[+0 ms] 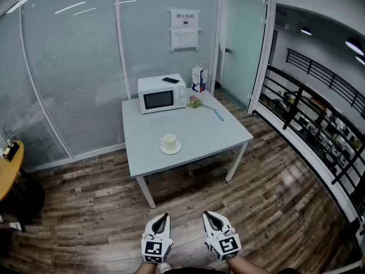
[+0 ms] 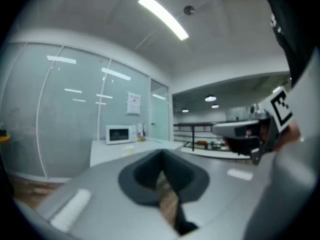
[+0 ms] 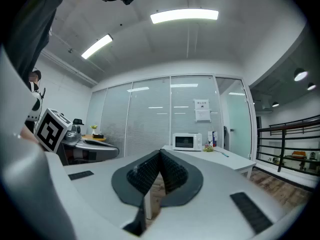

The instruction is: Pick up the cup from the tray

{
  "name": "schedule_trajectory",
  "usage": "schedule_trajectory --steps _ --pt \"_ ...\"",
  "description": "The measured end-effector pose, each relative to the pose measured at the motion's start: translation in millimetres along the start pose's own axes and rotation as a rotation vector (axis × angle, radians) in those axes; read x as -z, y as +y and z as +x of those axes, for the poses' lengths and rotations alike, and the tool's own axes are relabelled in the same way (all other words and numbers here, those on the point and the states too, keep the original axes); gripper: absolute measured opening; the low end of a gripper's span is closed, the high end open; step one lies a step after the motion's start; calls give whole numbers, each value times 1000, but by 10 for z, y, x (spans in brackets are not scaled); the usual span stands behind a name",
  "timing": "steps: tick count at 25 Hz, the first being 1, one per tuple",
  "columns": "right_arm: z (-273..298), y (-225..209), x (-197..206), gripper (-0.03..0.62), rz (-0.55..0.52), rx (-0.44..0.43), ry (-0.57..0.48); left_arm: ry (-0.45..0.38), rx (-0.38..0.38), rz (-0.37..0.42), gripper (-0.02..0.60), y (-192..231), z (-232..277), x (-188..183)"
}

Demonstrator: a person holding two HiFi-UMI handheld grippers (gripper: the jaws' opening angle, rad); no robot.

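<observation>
A cream cup point(image 1: 169, 141) stands upright on a small round tray point(image 1: 171, 149) near the front edge of the pale table point(image 1: 199, 136). Both grippers hang low over the wooden floor, well short of the table and apart from the cup. My left gripper point(image 1: 165, 215) is shut with nothing between its jaws, and so is my right gripper point(image 1: 206, 214). In the left gripper view the shut left gripper point(image 2: 161, 155) points toward the table, where the cup point(image 2: 128, 150) is a small blur. In the right gripper view the right gripper point(image 3: 160, 154) is shut too; the cup does not show.
A white microwave point(image 1: 162, 93) with a dark phone on top stands at the table's back. A milk carton point(image 1: 198, 79), small flowers point(image 1: 195, 101) and a teal pen point(image 1: 219, 115) lie nearby. Glass walls stand behind, a black railing point(image 1: 319, 113) at right, a round wooden table point(image 1: 8, 164) at left.
</observation>
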State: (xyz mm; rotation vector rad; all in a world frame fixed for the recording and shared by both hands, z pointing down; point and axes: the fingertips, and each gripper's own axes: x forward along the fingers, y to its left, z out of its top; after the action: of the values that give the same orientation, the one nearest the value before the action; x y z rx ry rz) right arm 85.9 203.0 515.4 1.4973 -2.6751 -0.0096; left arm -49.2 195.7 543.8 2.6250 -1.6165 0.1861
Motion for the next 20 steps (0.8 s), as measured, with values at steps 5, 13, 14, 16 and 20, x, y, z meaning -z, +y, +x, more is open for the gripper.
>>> schedule_trajectory --steps 5,13,14,16,20 --pt "111 113 -19 5 -10 2 7 -20 -6 -9 5 178 -49 59" --pt "303 471 -22 5 -12 25 -5 -16 38 -9 5 455 -218 70" --pt "325 515 -37 5 -5 32 -17 -16 44 -9 5 502 -244 76" --pt "369 599 -69 5 10 47 -27 -17 57 -9 5 599 -281 79" --pt "463 723 -78 5 25 67 -19 -30 76 -9 5 781 -264 75"
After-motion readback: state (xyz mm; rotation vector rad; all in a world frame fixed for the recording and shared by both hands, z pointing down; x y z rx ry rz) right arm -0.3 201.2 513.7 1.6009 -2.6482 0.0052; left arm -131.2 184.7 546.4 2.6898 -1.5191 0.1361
